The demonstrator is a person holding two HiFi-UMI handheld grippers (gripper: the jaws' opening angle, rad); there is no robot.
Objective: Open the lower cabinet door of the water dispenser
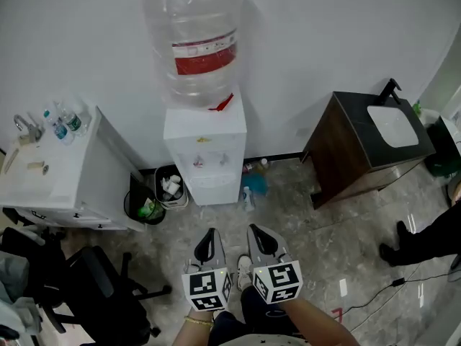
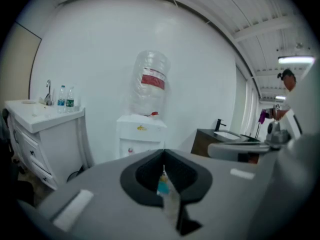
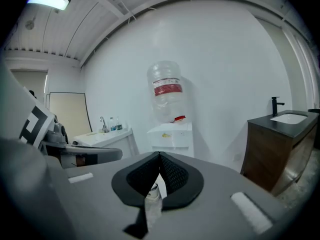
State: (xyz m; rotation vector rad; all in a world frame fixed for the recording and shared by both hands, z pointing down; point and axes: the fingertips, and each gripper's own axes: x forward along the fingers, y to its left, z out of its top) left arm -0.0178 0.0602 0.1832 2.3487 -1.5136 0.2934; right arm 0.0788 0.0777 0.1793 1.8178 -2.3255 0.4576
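standing back from the white boxy water dispenser [image 1: 205, 132], which sits against the white wall with a clear upturned water bottle with a red label [image 1: 194, 42] on top. the lower cabinet door [image 1: 215, 189] is the white panel at the bottom front. it looks shut, with a small black waste bin [image 1: 171, 186] just beside it on the left.

the left tongs [image 1: 209, 231] and right tongs [image 1: 253, 228] are both clenched with nothing in them. they hang side by side over the grey marble floor [image 1: 302, 215], well apart from the dispenser, tipped a bit downward.

my guess on handling: that door is a thin, light, stiff hinged panel, probably smooth and a bit slippery, likely held by a weak catch. i can't make out a handle or which side the hinge is on from here, so i'd hook a free edge or a recess and pull gently. the unit looks top-heavy with that bottle, so yanking could rock it.
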